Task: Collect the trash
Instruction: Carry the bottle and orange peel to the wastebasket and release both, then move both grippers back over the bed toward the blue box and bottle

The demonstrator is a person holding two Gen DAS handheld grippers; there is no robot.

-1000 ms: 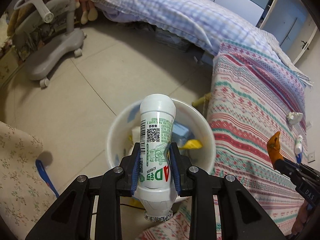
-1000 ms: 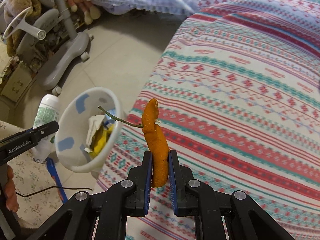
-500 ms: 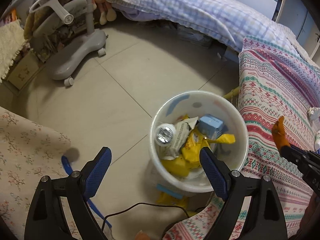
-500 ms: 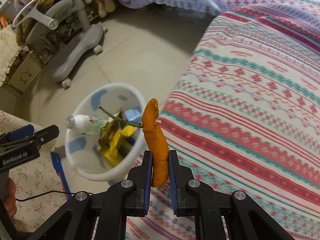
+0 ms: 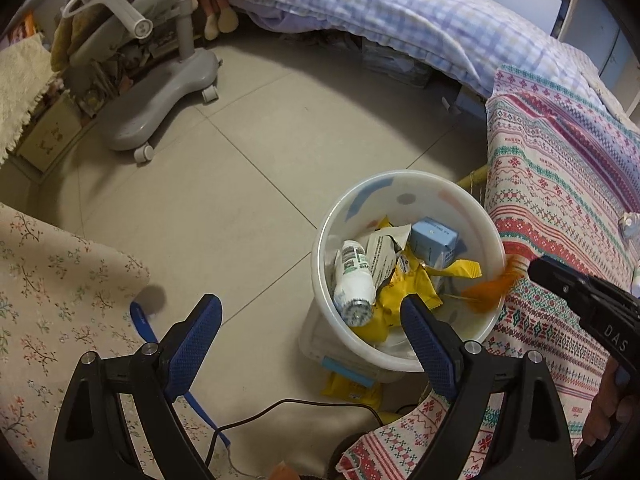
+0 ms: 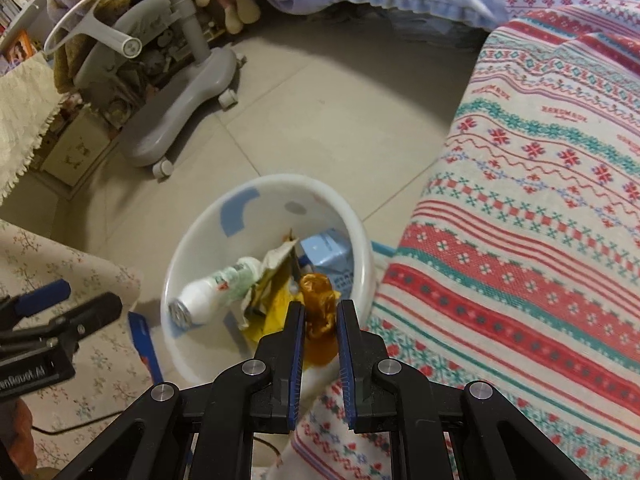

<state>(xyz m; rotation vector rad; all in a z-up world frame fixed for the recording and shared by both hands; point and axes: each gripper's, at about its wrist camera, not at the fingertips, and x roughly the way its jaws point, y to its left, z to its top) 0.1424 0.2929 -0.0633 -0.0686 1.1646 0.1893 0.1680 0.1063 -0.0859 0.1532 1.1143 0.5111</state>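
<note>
A white trash bin [image 5: 408,184] [image 6: 192,240] stands on the floor beside the bed. In it lie a white bottle with a green label [image 5: 354,276] [image 6: 216,288], yellow wrappers [image 5: 404,292] and a blue carton [image 5: 434,240] [image 6: 328,256]. My left gripper [image 5: 308,332] is open wide and empty, just short of the bin. My right gripper [image 6: 319,316] has its jaws slightly parted around an orange peel [image 6: 318,304], which looks blurred over the bin's right rim in the left wrist view [image 5: 490,286].
The bed with a striped patterned cover [image 5: 560,200] [image 6: 540,180] lies right of the bin. A grey chair base on castors [image 5: 160,92] [image 6: 180,92] stands far left. A floral cloth [image 5: 52,280], a blue strip [image 5: 142,320] and a black cable [image 5: 300,404] are near left.
My left gripper opened and dropped the bottle into the bin, then drew back. My right gripper carried the orange peel over the bin, and its jaws have widened.
</note>
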